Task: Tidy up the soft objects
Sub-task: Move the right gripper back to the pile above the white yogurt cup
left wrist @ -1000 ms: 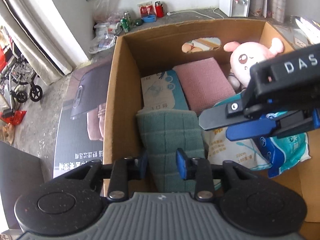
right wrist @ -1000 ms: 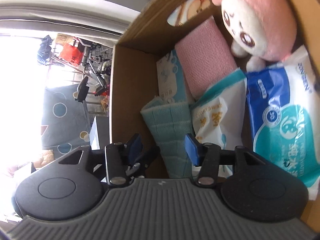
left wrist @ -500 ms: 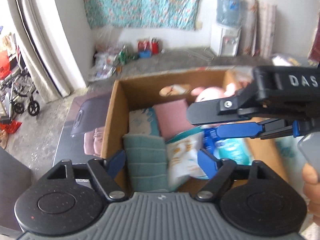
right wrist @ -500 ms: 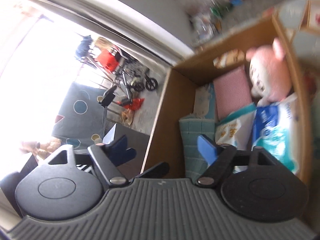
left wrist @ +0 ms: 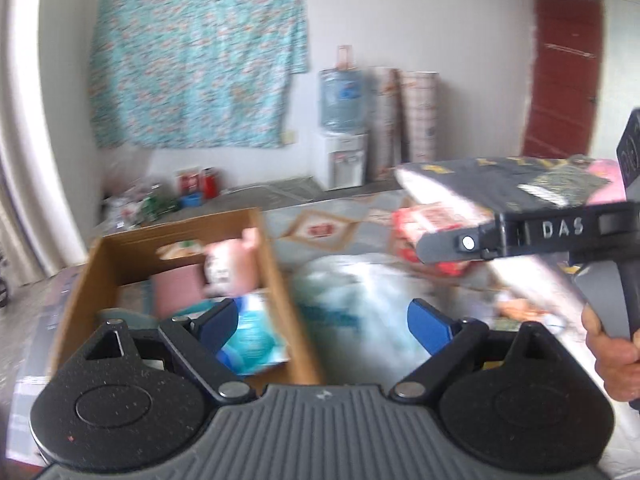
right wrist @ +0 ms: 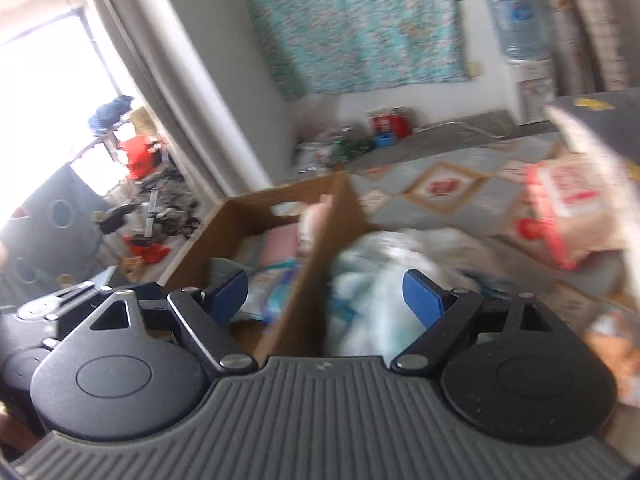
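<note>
Both grippers, left gripper (left wrist: 324,322) and right gripper (right wrist: 326,294), have just been opening; jaws wide, nothing between them. Pink plush (left wrist: 228,268) sits inside the cardboard box (left wrist: 276,264); white-and-teal soft pack (right wrist: 372,280), blurred, lies just beside the box's right wall.

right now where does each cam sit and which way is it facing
Left wrist: on the left gripper, aimed slightly down past the box at the far wall; open blue fingers, the right gripper and a hand show.
Right wrist: on the right gripper, tilted, facing the same way; open fingers show.
Shared: box, wall cloth, water dispenser.
</note>
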Motion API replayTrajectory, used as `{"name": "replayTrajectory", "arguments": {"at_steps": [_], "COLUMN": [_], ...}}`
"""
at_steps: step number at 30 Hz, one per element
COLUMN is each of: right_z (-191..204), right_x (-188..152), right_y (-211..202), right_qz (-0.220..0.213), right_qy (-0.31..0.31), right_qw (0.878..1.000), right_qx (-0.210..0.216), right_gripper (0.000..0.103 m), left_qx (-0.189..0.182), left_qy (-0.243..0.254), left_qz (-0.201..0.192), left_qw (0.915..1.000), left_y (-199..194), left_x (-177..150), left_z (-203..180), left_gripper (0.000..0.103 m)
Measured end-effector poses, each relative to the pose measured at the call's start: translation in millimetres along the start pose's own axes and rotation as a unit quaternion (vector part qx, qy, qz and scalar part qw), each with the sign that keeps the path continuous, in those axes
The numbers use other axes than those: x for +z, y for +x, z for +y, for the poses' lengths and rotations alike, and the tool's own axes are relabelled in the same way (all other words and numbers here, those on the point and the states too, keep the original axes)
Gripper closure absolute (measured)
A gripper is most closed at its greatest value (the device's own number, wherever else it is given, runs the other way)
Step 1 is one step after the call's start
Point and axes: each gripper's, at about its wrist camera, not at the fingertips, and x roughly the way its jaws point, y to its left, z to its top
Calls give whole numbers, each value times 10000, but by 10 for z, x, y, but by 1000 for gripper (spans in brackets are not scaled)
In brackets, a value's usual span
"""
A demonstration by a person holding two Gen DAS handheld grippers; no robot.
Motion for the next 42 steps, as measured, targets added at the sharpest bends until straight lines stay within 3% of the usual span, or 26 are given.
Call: {"name": "replayTrajectory", "arguments": {"at_steps": [6,14,22,29,36,42], "right_z": [-689,-1072,-1268,-1518,-1855,-2024], "right_x": [-372,-610,-383,-78,45,85], "right_y": [-446,-637,-389,197,968,1441], "right_qz": [140,300,503,913,1687,2364], "right_qy": [158,303,306,456,499,430], "right_qw": [9952,9906,9925,9921,9837,9707], "right_qx": [-954,-1300,-1073,-725,-372,-85], "right_gripper": [18,18,19,24,28,27], "left_qx": [-680,-1053,-924,-931,-1035,-1079], "left_qy": [112,419,527,473,443,398], "left_qz": [185,278,60,274,670,941], "left_qw": [9974,9932,9943,9941,9914,9889], "left_y": [160,444,834,1274,1683,1937], "left_x": [-117,-417,-382,-298,-325,-336], "left_z": [-682,-1398,-1650,-1657,-1684,-1702], "left_gripper": [10,12,17,37,54,58]}}
